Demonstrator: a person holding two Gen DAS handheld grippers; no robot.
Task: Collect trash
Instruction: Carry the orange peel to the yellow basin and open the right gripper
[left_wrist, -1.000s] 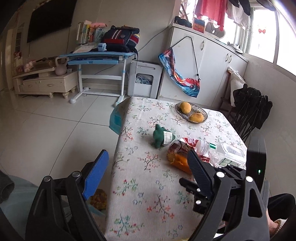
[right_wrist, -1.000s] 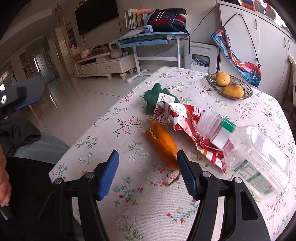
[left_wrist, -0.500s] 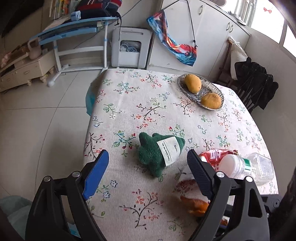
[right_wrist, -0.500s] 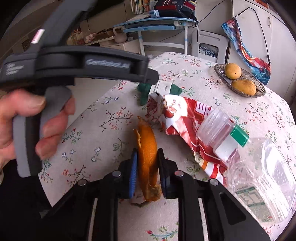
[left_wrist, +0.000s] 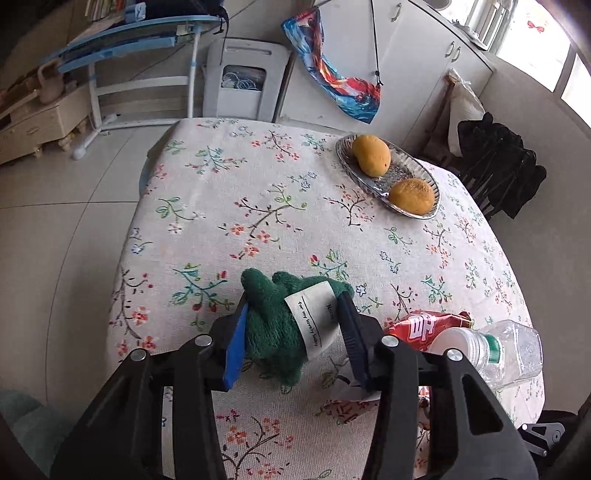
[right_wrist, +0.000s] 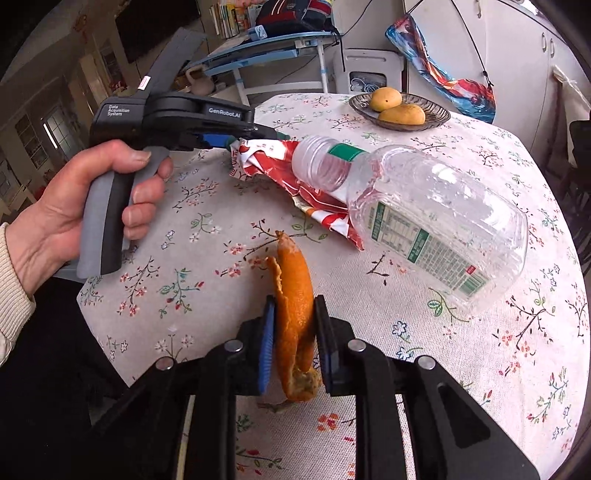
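A curled orange peel stands clamped between the right gripper pads. Beyond it lie a clear bottle and red wrapper. The left gripper is closing around a green knitted cloth, hidden in the right view, which alone shows the hand.

clear glossy plastic bottle

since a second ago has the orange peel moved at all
Yes. The orange peel, clamped in the right gripper, has come toward the camera, away from the red wrapper it lay beside.
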